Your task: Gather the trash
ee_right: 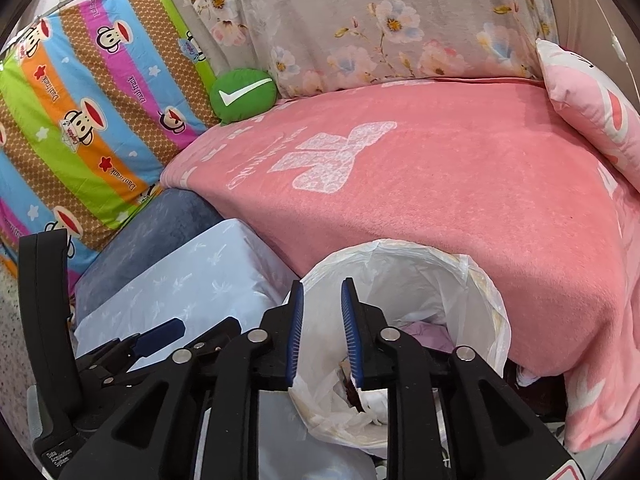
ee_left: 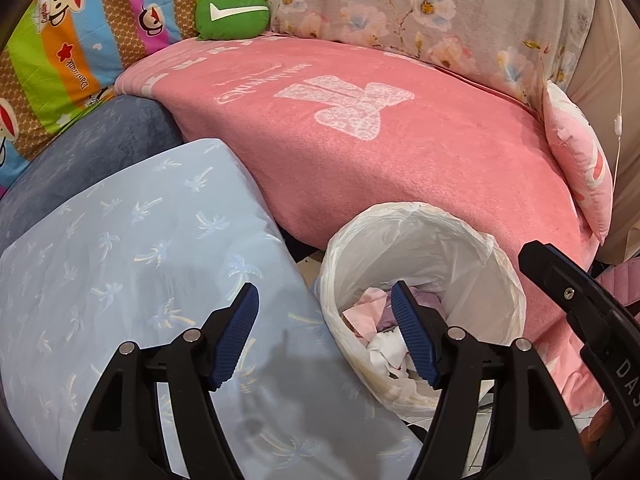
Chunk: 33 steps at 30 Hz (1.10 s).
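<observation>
A trash bin lined with a white plastic bag stands beside the pink-covered sofa; it also shows in the right wrist view. Crumpled pink and white wrappers and tissue lie inside it. My left gripper is open and empty, its left finger over a light blue pillow, its right finger over the bin's mouth. My right gripper is over the bin's near left rim, jaws slightly apart with nothing between them. The left gripper's body shows at the lower left of the right wrist view.
A pink blanket covers the sofa seat behind the bin. A light blue palm-print pillow and a dark blue cushion lie left of the bin. A green checkmark cushion, a striped monkey-print sheet and a pink pillow surround it.
</observation>
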Available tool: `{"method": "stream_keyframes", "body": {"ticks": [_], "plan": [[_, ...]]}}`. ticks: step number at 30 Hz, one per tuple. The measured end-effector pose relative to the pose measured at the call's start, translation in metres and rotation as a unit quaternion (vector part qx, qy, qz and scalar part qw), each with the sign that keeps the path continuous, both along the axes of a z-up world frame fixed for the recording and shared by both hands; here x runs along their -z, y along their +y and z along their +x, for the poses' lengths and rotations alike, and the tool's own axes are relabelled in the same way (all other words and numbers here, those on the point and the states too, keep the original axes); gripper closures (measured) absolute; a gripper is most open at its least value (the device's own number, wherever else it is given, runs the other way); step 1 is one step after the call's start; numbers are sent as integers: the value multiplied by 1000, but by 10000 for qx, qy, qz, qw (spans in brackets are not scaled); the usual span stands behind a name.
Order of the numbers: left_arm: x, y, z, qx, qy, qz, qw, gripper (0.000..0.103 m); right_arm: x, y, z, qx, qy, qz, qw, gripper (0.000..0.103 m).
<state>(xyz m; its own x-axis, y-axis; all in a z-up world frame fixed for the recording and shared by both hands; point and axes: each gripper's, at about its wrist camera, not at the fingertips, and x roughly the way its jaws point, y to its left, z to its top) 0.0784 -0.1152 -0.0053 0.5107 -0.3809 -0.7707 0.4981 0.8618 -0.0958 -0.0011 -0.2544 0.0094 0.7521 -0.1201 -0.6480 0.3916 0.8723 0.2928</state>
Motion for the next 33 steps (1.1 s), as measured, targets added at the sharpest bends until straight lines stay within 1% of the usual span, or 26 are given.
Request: {"method": "stream_keyframes", "body": {"ticks": [5,7,11,13,17,20,27,31,33], "plan": [[1,10,-4,-89,-110,62,9999,31,3,6,-5,-58,155,-116,9998,70],[1,14,-7,-158,-186,106,9996,26,4,10,-9,-72,235,-228,9994,64],[2,22,-13,-247,-307,186,9990,23,6,16,-18,-87,387,-461,9982,51],[2,25,-17,-293,-358,237,9986,17,7,19,-22,-93,433,-543,9975,47],[3,30,-26,-354,-488,342,9976,14,8,25,-31,-72,543,-818,9951,37],[3,33,-31,-386,-545,395,9970,11,9,29,-37,-41,601,-977,9934,31],[9,37,-42,-402,-567,534,9962,9,16,31,-46,-23,805,-1125,9904,28],[14,39,-46,-447,-510,590,9959,9,21,31,-51,17,868,-1175,9893,19],[16,40,-48,-474,-473,607,9959,9,23,31,-53,28,882,-1197,9889,18]]}}
